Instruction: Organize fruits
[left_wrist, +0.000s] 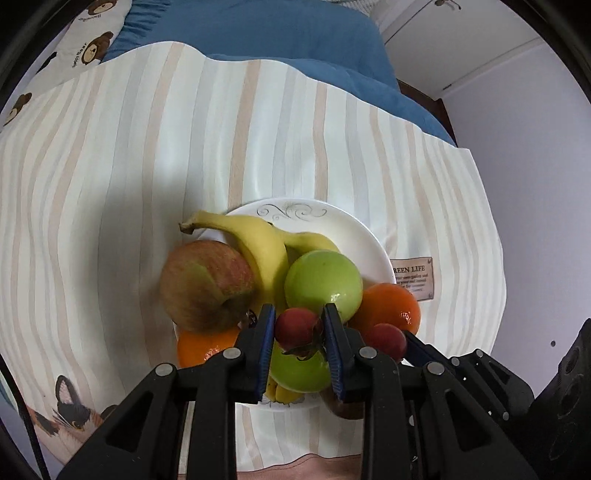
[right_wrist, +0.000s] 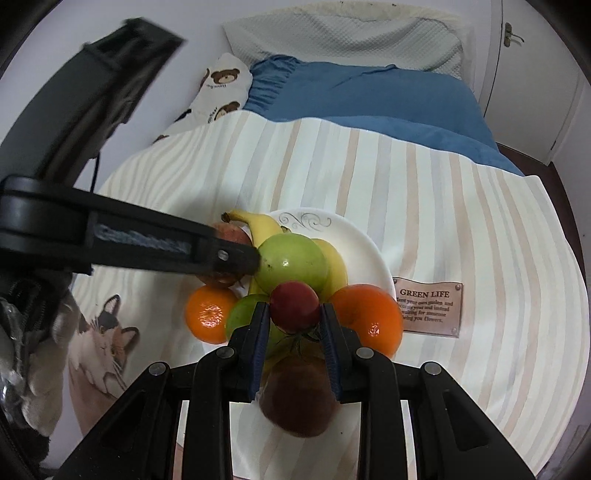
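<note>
A white plate (left_wrist: 343, 236) on a striped cloth holds a pile of fruit: bananas (left_wrist: 258, 243), a red-green apple (left_wrist: 207, 284), green apples (left_wrist: 323, 282), oranges (left_wrist: 391, 306) and a dark fruit at the near rim (right_wrist: 295, 398). My left gripper (left_wrist: 300, 325) is shut on a small red tomato (left_wrist: 297, 328) just above the pile. My right gripper (right_wrist: 293, 314) is shut on a second red tomato (right_wrist: 294, 306), which also shows in the left wrist view (left_wrist: 384, 339). The plate (right_wrist: 362, 243) shows in the right wrist view, with the left gripper's arm crossing from the left.
The striped cloth (left_wrist: 184, 147) lies over a bed with a blue quilt (left_wrist: 266, 33) and a bear-print pillow (right_wrist: 218, 88). A "GREEN LIFE" label (right_wrist: 428, 306) sits right of the plate. A cat print (right_wrist: 103, 339) is at the near left.
</note>
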